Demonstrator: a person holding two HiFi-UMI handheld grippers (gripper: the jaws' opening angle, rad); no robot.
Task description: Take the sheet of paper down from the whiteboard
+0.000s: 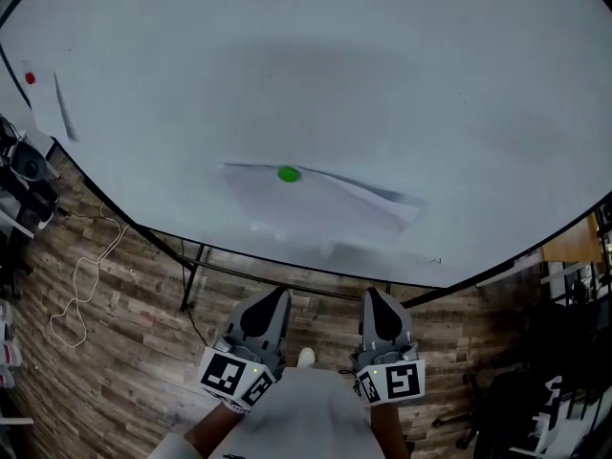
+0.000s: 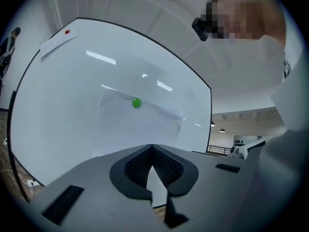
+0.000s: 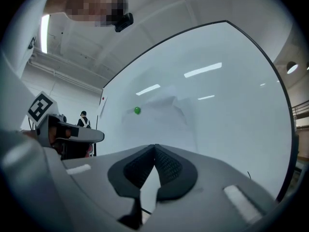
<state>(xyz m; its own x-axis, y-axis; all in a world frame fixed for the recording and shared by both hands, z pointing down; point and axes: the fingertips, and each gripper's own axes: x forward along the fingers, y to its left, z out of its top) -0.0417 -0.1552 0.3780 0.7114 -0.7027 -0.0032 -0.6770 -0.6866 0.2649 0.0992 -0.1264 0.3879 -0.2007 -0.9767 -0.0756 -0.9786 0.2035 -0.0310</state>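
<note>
A white sheet of paper hangs on the whiteboard, pinned near its top edge by a green magnet; its right side bulges off the board. Both grippers are held side by side well short of the board, pointing at it. My left gripper is shut and empty, and so is my right gripper. The left gripper view shows the sheet and magnet beyond the closed tips of the left gripper. From the right gripper the sheet and magnet also lie ahead.
A second sheet under a red magnet hangs at the board's far left. The board's stand and a white cable are on the wooden floor. Dark equipment stands left, chairs right. A person stands far off.
</note>
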